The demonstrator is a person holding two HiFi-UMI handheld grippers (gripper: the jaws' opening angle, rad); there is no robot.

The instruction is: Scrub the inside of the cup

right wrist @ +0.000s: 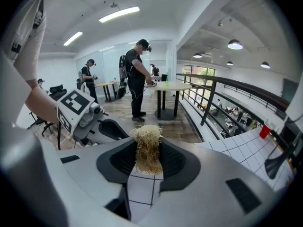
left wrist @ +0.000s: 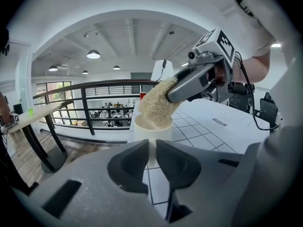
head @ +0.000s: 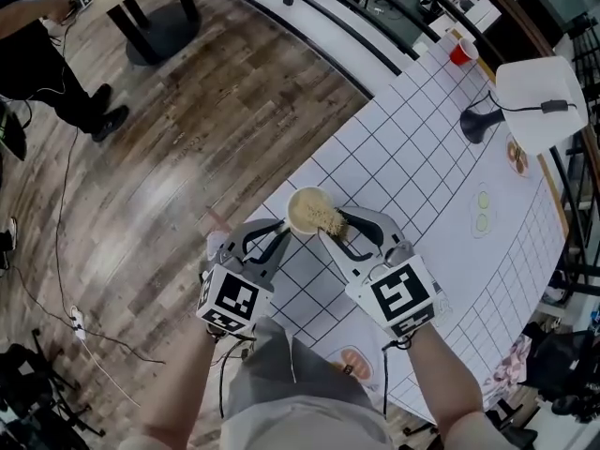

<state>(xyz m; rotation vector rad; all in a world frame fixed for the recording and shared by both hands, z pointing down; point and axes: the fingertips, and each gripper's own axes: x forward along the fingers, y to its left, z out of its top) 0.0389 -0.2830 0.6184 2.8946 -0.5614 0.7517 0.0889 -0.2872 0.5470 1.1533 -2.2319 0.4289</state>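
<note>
Closest in, the right gripper (head: 332, 233) has its jaws squeezed on a straw-coloured scrub pad (right wrist: 148, 148), which slants down from the right into the upward-facing mouth of the white cup (left wrist: 152, 129). The left gripper (head: 280, 232), jaws nearly together, pinches the cup's near side and holds it upright at the gridded table's (head: 422, 157) near corner, between both grippers.

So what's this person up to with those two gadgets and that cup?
A person is scrubbing out a cup using a pair of hand-held tongs in each hand. The left tongs are clamped on the white cup, holding it by the edge of the gridded table. The right tongs grip a straw-coloured fibrous scrubber, whose end sits in the cup's mouth.
</note>
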